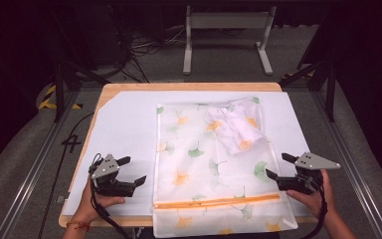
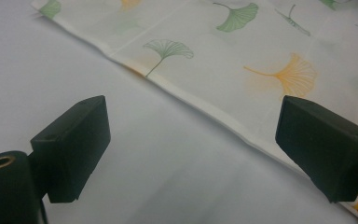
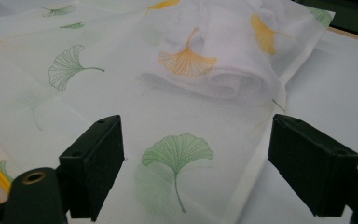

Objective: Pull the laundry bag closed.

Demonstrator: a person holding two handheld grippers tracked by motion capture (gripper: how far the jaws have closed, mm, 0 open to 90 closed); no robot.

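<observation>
Between the tongs: mesh bag (image 1: 214,159) | left tongs (image 1: 132,171) apart | right tongs (image 1: 277,166) apart, empty

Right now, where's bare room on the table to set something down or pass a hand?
Biggest free patch: white sheet left of the leaf-print mesh bag, ahead of the open left claw. A narrower strip runs right of the bag, beyond the open right claw. A thin band lies behind the bag. Crowded: the middle and near edge, where the bag overhangs, with bunched white cloth inside its far right corner.
</observation>
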